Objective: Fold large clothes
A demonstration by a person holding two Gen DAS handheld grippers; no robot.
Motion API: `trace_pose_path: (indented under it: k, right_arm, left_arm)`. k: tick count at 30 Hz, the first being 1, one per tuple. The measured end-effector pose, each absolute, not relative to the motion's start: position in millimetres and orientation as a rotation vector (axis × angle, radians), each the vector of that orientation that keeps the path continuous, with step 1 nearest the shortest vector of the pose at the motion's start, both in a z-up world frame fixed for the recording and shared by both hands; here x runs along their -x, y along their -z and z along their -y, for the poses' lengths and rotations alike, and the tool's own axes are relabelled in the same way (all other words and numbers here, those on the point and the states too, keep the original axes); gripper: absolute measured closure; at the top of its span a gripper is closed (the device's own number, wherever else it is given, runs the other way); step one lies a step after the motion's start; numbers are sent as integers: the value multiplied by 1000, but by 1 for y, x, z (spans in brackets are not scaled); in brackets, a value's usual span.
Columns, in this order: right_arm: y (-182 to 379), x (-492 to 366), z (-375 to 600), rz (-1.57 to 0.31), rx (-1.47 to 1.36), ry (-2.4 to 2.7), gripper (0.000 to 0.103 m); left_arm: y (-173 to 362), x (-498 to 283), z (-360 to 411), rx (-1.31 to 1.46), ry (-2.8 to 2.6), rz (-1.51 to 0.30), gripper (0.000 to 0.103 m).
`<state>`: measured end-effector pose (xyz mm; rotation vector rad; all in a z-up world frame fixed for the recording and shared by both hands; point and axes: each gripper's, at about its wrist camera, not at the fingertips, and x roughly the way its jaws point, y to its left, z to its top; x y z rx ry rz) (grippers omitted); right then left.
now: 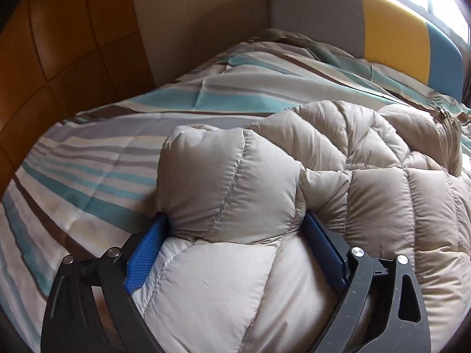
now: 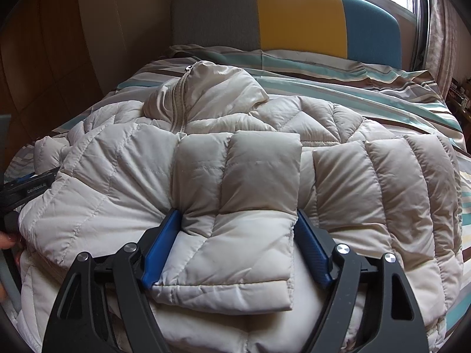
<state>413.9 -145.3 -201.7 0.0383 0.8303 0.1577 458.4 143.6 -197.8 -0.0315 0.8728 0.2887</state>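
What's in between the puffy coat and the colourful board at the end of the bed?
Only the striped duvet. In the right wrist view it stretches bare from the puffy coat to the headboard.

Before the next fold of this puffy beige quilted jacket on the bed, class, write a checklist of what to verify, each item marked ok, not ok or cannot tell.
1. Puffy beige quilted jacket lies wholly on the striped duvet: ok.
2. Both sleeves folded across the front, cuffs side by side: ok.
3. Left tongs straddle padded fabric, blue pads spread wide; actual pinch: cannot tell.
4. Right tongs straddle a folded sleeve cuff; pads pressing: cannot tell.
5. Zip closed up to the collar: ok.
6. Hem edge nearest the person lying flat: cannot tell, hidden below the tongs.
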Motion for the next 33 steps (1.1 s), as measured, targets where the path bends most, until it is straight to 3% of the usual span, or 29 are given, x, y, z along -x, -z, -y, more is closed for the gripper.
trace_pose_path:
  k: [7, 12, 16, 25, 33]
  right_arm:
    - [203, -414, 143, -831, -30, -151, 26]
    - [203, -413, 143, -828, -29, -149, 26]
    - [203, -413, 142, -825, -24, -145, 25]
    - [203, -416, 140, -841, -18, -147, 23]
    - [152, -393, 166, -841, -64, -149, 20]
  left_arm:
    - [181, -443, -145, 47, -314, -876, 8]
    - [149, -390, -118, 117, -235, -772, 7]
    - [164, -393, -81, -56, -187, -816, 7]
    - [191, -411, -89, -4, -171, -899, 3]
    - [142, -357, -104, -76, -157, -824, 3]
